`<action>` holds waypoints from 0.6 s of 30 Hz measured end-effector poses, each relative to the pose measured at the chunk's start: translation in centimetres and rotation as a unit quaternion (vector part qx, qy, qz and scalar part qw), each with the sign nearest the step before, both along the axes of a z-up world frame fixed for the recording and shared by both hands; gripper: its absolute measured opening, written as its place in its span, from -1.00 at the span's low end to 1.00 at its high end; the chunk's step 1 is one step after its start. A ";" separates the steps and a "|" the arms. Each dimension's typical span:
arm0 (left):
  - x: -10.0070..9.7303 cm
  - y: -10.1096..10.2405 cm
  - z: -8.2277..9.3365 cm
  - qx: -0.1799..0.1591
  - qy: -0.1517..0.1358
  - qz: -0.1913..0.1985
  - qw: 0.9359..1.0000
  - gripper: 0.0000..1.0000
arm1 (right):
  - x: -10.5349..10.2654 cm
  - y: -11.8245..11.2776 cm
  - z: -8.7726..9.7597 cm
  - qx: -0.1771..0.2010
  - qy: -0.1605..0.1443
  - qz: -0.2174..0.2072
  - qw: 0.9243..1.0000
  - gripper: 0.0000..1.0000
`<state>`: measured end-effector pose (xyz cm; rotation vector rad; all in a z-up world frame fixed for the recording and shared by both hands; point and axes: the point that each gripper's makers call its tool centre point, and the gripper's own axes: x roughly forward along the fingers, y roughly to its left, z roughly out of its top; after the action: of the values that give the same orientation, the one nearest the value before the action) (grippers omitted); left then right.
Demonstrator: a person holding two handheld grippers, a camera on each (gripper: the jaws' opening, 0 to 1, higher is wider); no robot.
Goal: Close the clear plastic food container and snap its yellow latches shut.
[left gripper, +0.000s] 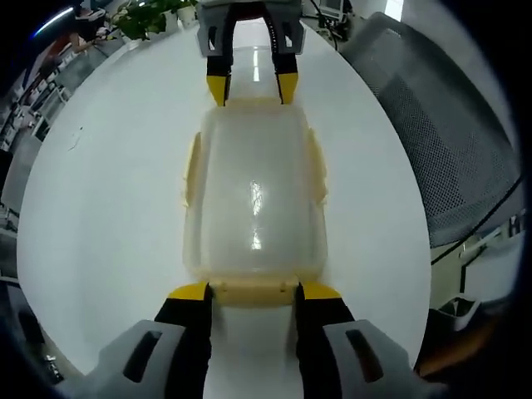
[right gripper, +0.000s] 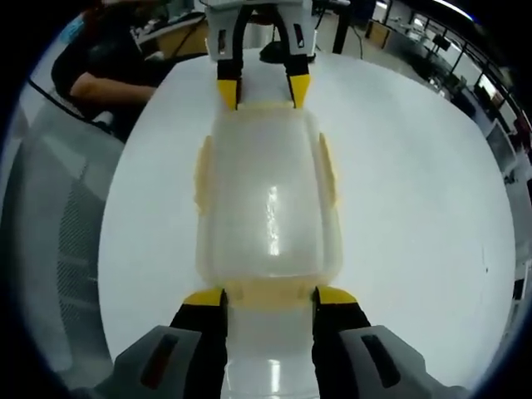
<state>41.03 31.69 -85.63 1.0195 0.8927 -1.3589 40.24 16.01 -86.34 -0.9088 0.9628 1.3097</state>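
Observation:
A clear plastic food container (left gripper: 253,199) lies lengthwise on the round white table (left gripper: 108,166), lid on top. Pale yellow latches (left gripper: 193,170) run along its long sides, and I cannot tell whether they are snapped. My left gripper (left gripper: 254,291) is open at the near end, its yellow-tipped jaws flanking the end latch (left gripper: 253,290). My right gripper (left gripper: 252,87) is open at the far end. In the right gripper view the container (right gripper: 268,199) stretches from the right gripper (right gripper: 270,296), which straddles the near end latch (right gripper: 270,293), to the left gripper (right gripper: 263,91) opposite.
A grey mesh office chair (left gripper: 449,141) stands off the table's right edge, with a green plant (left gripper: 150,17) beyond the far edge. A seated person (right gripper: 100,66) and another mesh chair (right gripper: 58,224) are on the left in the right gripper view. Bare table (right gripper: 416,183) lies on both sides.

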 end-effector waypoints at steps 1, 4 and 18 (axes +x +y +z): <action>0.0 0.0 0.0 0.001 -0.001 0.002 1.000 -0.23 | 0.0 0.0 0.0 0.000 0.000 0.000 1.000 -0.25; 0.0 0.0 0.1 0.005 -0.011 0.005 1.000 -0.24 | 0.0 0.0 0.0 0.001 0.000 -0.001 1.000 -0.25; -0.4 -0.1 1.7 0.006 0.003 0.015 1.000 -0.25 | 0.0 -0.2 1.9 0.017 -0.002 0.009 1.000 -0.25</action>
<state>40.65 31.57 -83.95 1.0077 0.9183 -1.3330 40.25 15.78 -84.46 -0.8948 0.9279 1.3353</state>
